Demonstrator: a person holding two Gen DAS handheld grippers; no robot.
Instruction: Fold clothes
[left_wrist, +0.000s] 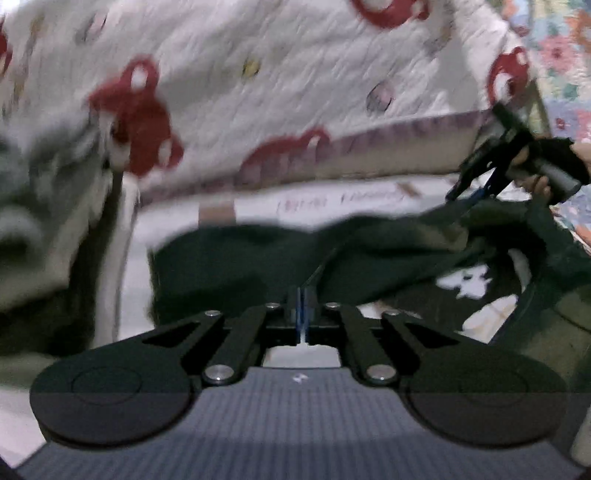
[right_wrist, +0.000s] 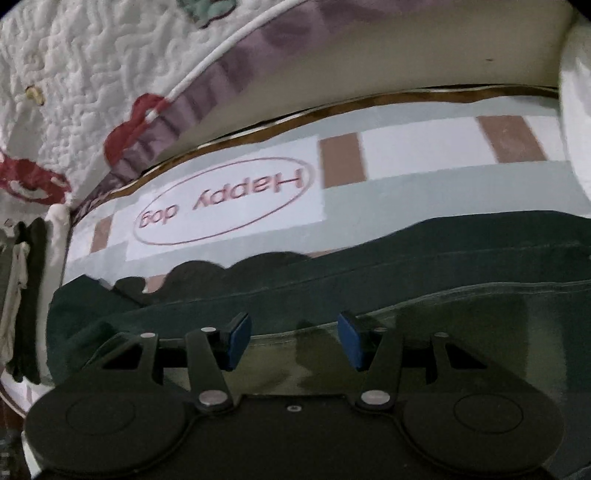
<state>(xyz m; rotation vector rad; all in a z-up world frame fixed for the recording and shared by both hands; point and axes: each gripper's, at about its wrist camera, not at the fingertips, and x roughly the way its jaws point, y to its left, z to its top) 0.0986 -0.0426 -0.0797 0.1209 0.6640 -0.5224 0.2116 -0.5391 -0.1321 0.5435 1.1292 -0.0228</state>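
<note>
A dark green garment (left_wrist: 229, 266) with a white print (left_wrist: 465, 282) lies crumpled on the bed sheet. My left gripper (left_wrist: 303, 306) has its jaws pressed together on a fold of it, and a taut ridge of cloth runs up and to the right from the tips. In the right wrist view the same garment (right_wrist: 369, 266) lies spread across the sheet. My right gripper (right_wrist: 293, 334) hangs just over its near hem, open, blue pads (right_wrist: 236, 339) wide apart with nothing pinched. In the left wrist view the right gripper (left_wrist: 476, 181) shows at the far right in a person's hand.
A white quilt with red figures (left_wrist: 258, 74) is heaped behind the garment. The pale sheet with a "Happy dog" oval (right_wrist: 221, 199) and brown patches lies under it. Grey cloth (left_wrist: 22, 221) is bunched at the left, and a floral cover (left_wrist: 561, 55) sits at the far right.
</note>
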